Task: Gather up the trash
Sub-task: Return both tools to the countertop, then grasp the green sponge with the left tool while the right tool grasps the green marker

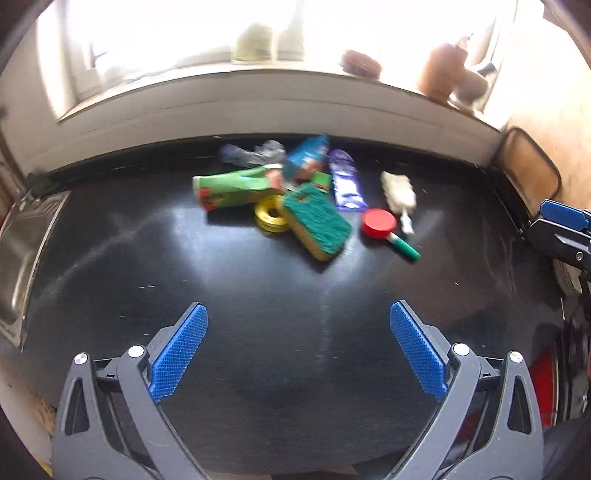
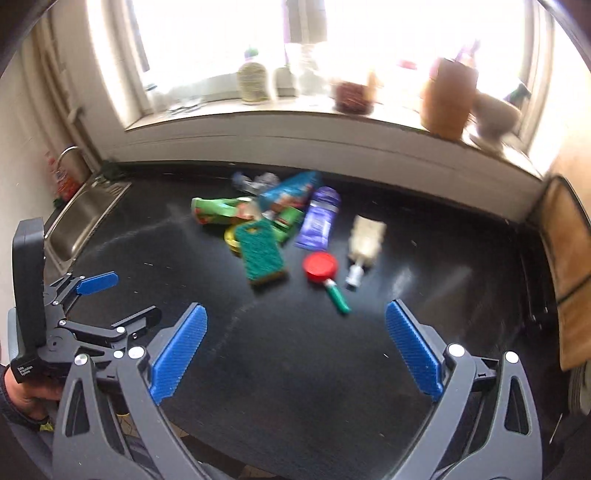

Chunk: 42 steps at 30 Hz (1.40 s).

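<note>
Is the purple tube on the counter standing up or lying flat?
Lying flat. The purple tube rests lengthwise on the black counter between the blue packet and the brush.

Blown-out window [image 1: 184, 33] backlight, motion blur, fisheye

A cluster of litter lay on the black tabletop [image 2: 332, 369] near its back edge, below the windowsill [image 2: 295, 122]. The green-topped yellow sponge [image 2: 260, 254] rested in front of the green printed wrapper [image 2: 218, 210]. To its right lay the round red lid [image 2: 320, 266], with the purple foil packet [image 2: 318, 218] behind it. The steel sink [image 2: 79, 221] sat at the far left.
</note>
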### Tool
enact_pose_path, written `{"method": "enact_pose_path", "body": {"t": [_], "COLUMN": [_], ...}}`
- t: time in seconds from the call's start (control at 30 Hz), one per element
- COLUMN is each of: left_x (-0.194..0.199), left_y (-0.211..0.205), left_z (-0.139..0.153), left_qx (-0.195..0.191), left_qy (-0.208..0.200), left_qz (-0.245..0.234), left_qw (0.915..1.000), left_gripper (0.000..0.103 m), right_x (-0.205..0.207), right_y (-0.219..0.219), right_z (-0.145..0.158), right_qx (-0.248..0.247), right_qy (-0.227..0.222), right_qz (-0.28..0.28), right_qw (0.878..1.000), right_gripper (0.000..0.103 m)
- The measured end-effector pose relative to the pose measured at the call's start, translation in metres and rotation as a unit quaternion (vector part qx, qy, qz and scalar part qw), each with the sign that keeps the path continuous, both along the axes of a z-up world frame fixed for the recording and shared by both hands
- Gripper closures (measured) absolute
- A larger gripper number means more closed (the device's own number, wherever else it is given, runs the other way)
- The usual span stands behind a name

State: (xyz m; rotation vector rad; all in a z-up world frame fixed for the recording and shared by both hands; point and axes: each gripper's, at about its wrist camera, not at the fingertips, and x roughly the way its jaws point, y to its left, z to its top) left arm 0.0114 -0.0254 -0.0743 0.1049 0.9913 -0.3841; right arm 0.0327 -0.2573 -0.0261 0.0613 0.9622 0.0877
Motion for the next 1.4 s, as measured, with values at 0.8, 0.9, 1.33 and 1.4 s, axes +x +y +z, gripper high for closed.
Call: {"method": "enact_pose_path", "body": {"t": [0.8,0.9,1.33,1.4], "left_x": [0.116,0.132,0.161,0.159], "left_y": [-0.067,-0.071,-0.09,-0.091], "left_z": [-0.095,-0.114,-0.129,-0.125], "left_qx": [0.0,0.004,-0.029,-0.042], "left_qy": [0.108,0.128,0.135,0.146], "left_qz": [0.11,0.14,0.186,0.174], "left_qw": [0.9881,0.9818,0.9728,0.973], "left_gripper": [0.007,0.007,0.032,0.042], "right_x": [0.08,0.094,0.121,0.124], "right_y": [-0.022,-0.023,-0.017,-0.015], "right_z": [-0.123,-0.15,-0.192,-0.191], "right_qx": [-0.018,-0.031,-0.049,-0.042], "right_qy": [0.075,0.094,0.112,0.119], "right_qz": [0.091,0.101,0.146,0.153], "right_qw": [0.993,0.99,0.982,0.98], "right_gripper": [0.02,0.024,0.082,0.087]}}
